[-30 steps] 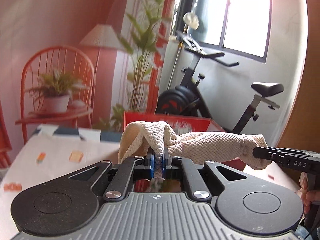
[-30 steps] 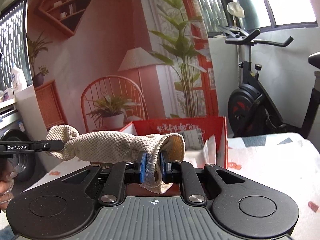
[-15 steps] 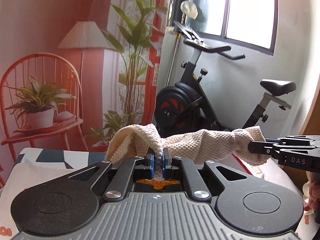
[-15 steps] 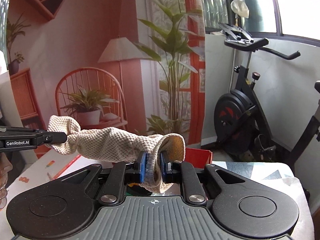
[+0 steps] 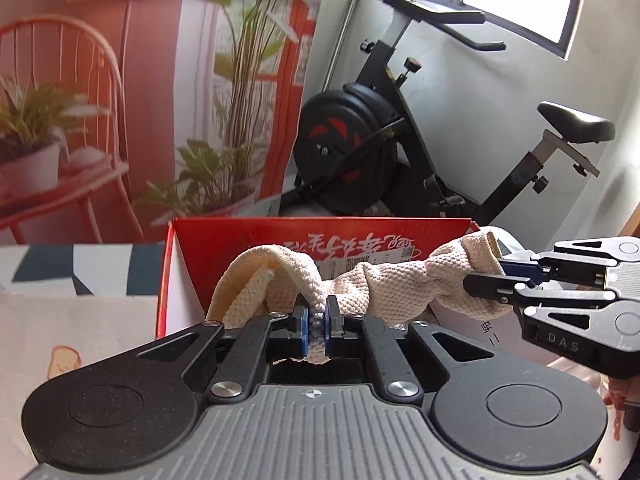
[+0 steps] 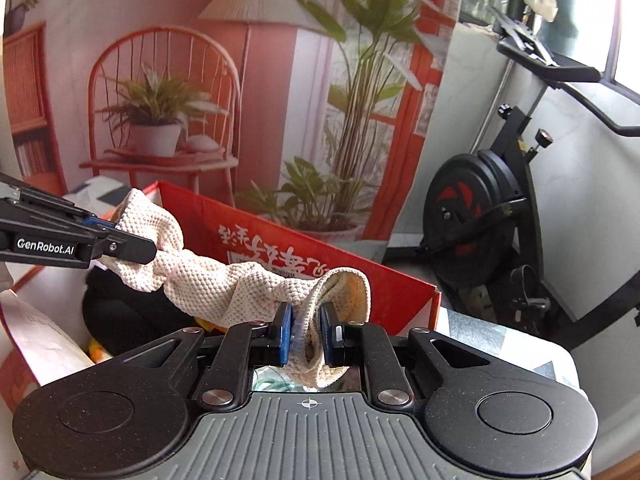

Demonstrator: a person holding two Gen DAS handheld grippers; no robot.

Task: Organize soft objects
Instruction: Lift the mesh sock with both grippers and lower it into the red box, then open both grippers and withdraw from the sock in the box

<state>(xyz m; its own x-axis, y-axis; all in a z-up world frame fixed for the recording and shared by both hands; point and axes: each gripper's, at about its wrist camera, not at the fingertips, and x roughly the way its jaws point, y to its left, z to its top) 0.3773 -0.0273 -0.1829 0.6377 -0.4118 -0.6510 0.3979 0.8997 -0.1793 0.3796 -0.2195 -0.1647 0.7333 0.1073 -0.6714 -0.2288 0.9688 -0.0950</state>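
A cream knitted cloth (image 5: pixel 384 280) is stretched between both grippers above an open red cardboard box (image 5: pixel 256 240). My left gripper (image 5: pixel 317 320) is shut on one end of the cloth. My right gripper (image 6: pixel 306 334) is shut on the other end of the cloth (image 6: pixel 224 284). Each gripper shows in the other's view, the right one at the right edge (image 5: pixel 492 280) and the left one at the left edge (image 6: pixel 132 246). The box (image 6: pixel 360 280) holds a dark soft item (image 6: pixel 120 312) below the cloth.
The box stands on a table with a patterned white cloth (image 5: pixel 60 320). An exercise bike (image 5: pixel 380 140) stands behind the table. A printed backdrop with a chair and plants (image 6: pixel 180 100) hangs at the back left.
Both grippers have come down with the cloth held between them. The red box has risen back into view, and the cloth now hangs just above its opening.
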